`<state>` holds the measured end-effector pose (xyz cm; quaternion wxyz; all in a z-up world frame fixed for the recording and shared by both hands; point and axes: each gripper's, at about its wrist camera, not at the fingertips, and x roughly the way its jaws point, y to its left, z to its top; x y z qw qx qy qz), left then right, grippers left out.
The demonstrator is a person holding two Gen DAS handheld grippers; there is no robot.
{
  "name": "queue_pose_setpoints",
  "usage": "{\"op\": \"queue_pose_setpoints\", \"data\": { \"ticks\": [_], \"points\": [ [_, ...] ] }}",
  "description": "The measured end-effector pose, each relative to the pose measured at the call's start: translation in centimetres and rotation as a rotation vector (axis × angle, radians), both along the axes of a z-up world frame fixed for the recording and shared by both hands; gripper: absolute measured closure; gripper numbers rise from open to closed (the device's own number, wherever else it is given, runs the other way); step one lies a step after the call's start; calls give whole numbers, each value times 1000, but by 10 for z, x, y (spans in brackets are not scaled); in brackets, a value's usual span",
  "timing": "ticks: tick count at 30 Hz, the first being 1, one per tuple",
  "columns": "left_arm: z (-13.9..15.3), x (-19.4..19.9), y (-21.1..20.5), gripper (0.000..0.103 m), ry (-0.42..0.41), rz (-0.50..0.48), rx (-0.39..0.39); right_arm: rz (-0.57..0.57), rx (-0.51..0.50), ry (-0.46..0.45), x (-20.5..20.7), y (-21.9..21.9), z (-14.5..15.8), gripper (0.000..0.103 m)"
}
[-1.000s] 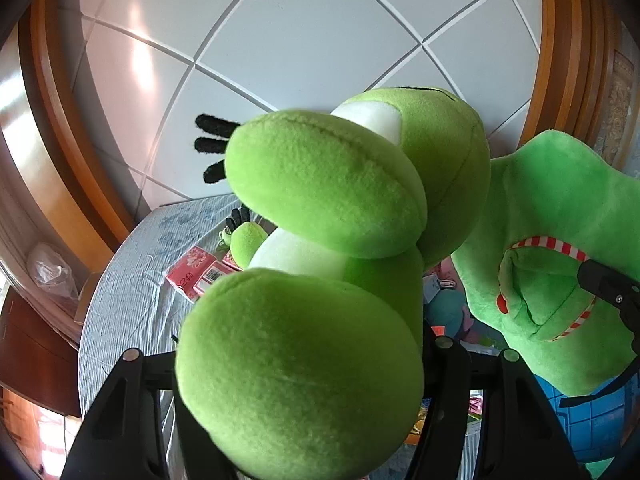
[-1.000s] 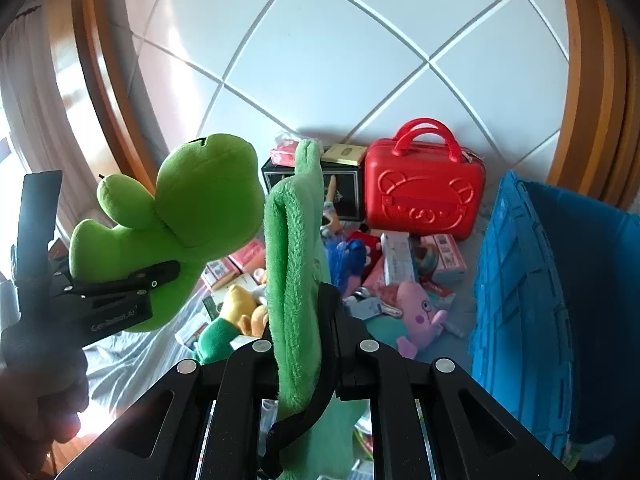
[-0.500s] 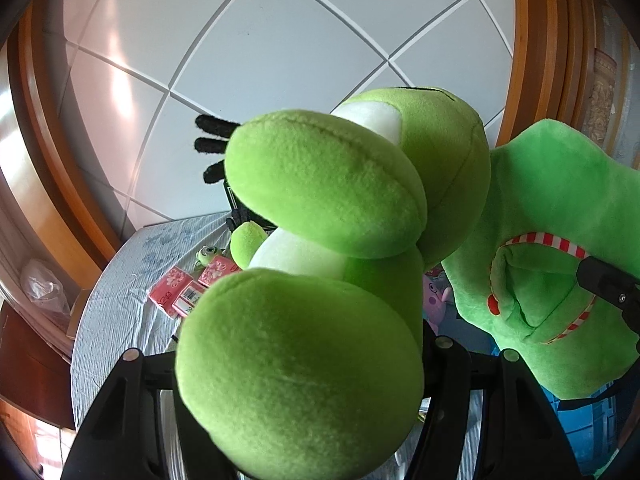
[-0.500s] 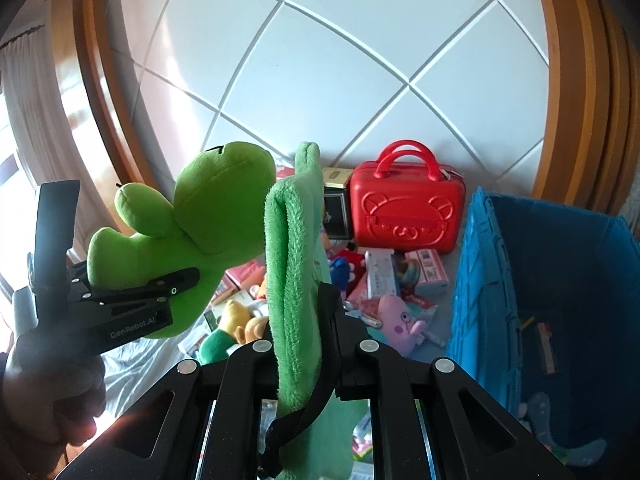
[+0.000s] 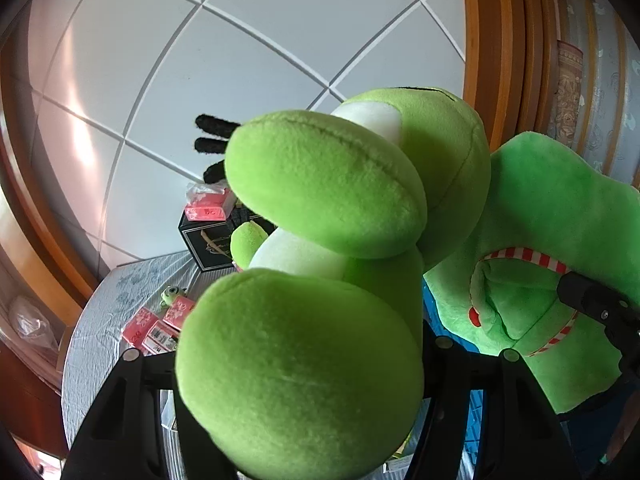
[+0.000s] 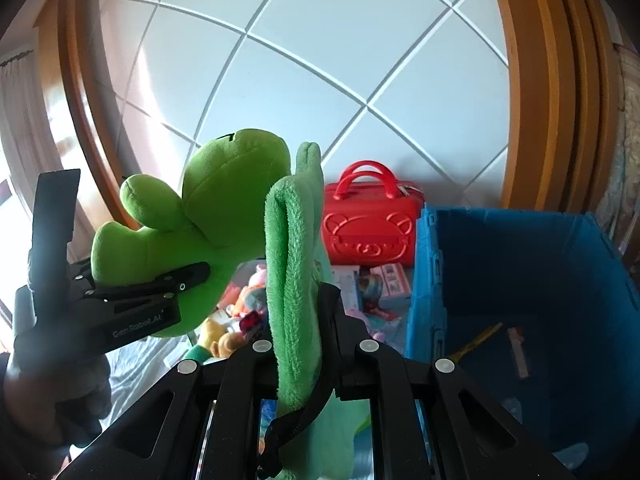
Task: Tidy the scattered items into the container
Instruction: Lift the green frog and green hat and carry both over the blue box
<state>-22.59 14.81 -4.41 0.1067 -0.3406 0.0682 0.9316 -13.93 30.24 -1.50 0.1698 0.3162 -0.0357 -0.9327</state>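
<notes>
Both grippers carry one big green plush toy in the air; the left gripper has its jaws clamped on the toy's thick rounded body, which fills most of the left wrist view; the right gripper has its jaws closed tight on a thin flat flap of the same toy, which stands upright between them; a person's hand shows at the lower left of the right wrist view, wrapped round the left gripper's handle; the toy hangs above the clutter, just left of the blue crate, whose inside holds a few small things; behind the toy a red case with two handles stands against the white tiled wall; small boxes and soft toys lie heaped on the pale cloth between the case and the crate; in the left wrist view pink packets lie on that cloth, and a black box with another pink packet on top stands farther back by the wall.
</notes>
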Motion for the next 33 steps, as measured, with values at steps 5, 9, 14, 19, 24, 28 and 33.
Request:
{"op": "queue_pose_setpoints", "data": {
  "ticks": [5, 9, 14, 19, 24, 28, 33],
  "points": [
    [8, 2, 42, 41, 17, -54, -9, -30, -11, 16, 3, 27, 8, 92],
    [12, 6, 78, 41, 23, -97, -7, -57, -20, 32, 6, 50, 16, 92],
    [17, 8, 124, 41, 30, -162, -11, -104, -29, 49, 12, 81, 25, 92],
    [19, 15, 174, 41, 29, -232, -24, -158, -30, 64, 18, 115, 33, 92],
    [13, 17, 219, 41, 6, -294, -22, -210, -29, 71, 25, 141, 37, 92],
    [9, 22, 256, 41, -10, -345, -29, -246, -32, 68, 30, 157, 34, 92],
    [7, 21, 301, 41, -21, -400, -35, -295, -31, 58, 36, 182, 30, 92]
  ]
}}
